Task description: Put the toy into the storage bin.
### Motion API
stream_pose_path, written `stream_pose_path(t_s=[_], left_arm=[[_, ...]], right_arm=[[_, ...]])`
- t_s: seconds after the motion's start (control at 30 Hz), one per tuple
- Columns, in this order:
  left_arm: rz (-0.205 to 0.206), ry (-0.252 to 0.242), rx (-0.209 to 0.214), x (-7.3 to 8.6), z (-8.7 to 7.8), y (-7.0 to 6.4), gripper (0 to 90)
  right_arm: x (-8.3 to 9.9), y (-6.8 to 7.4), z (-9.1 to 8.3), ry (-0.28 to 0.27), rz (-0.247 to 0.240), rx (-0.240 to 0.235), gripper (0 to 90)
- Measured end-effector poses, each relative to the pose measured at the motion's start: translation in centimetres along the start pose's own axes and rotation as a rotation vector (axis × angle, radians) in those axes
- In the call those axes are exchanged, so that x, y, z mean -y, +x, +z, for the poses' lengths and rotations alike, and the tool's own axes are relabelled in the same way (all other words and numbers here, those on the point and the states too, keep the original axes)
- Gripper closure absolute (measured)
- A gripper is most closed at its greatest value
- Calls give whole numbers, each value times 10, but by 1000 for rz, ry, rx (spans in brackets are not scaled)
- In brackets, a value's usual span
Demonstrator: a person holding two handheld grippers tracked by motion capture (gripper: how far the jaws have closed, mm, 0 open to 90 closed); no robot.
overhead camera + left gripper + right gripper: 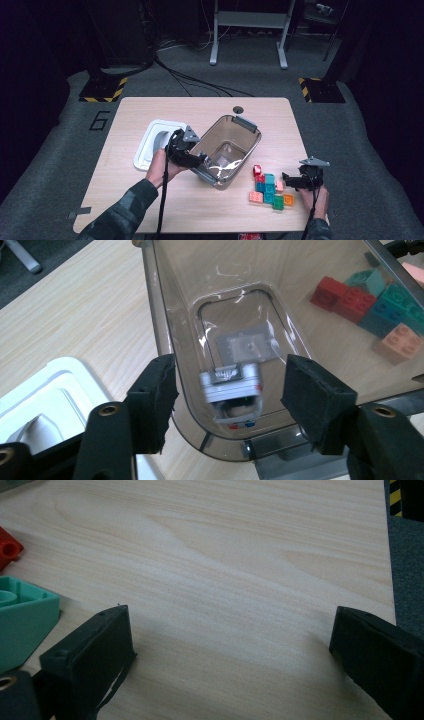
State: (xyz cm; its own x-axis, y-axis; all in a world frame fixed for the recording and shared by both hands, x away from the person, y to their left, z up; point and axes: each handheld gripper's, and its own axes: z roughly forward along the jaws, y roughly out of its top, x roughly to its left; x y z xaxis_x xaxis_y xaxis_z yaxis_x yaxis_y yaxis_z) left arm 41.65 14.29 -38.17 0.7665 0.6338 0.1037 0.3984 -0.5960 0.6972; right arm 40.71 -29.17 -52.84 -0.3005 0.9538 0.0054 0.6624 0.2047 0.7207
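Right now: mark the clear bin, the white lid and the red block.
clear bin (248,131): high view, on its far rim.
white lid (150,135): high view, on its raised white rim, left of the bin.
red block (327,291): left gripper view, on its studded top, seen through the bin wall.

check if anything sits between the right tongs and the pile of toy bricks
Nothing visible does. The right tongs are open over bare table, with the toy bricks just beside them on the side toward the clear bin.
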Motion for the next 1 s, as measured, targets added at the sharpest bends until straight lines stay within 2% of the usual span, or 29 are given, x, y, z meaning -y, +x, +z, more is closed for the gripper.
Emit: stream_pose_path(t_s=[0.2,0.23,0.37,0.47,0.73,0.93,0.97,1.0], left_arm=[[-6,-27,3,4,-8,2,280],[-22,-35,8,5,-9,1,263],[-38,-46,8,13,-16,4,213],[-49,-55,-10,21,-21,7,183],[-126,-68,-43,55,-30,17,144],[-194,-52,-61,90,-30,26,121],[-214,-43,-71,102,-29,29,117],[-221,-39,-75,108,-28,30,108]], right_arm=[[0,0,0,1,1,1,31],[0,0,0,1,1,1,31],[0,0,0,0,1,0,31],[0,0,0,1,1,0,31],[0,0,0,0,0,0,31],[0,0,0,1,1,1,31],[0,0,0,1,0,1,31],[0,0,0,1,1,1,31]])
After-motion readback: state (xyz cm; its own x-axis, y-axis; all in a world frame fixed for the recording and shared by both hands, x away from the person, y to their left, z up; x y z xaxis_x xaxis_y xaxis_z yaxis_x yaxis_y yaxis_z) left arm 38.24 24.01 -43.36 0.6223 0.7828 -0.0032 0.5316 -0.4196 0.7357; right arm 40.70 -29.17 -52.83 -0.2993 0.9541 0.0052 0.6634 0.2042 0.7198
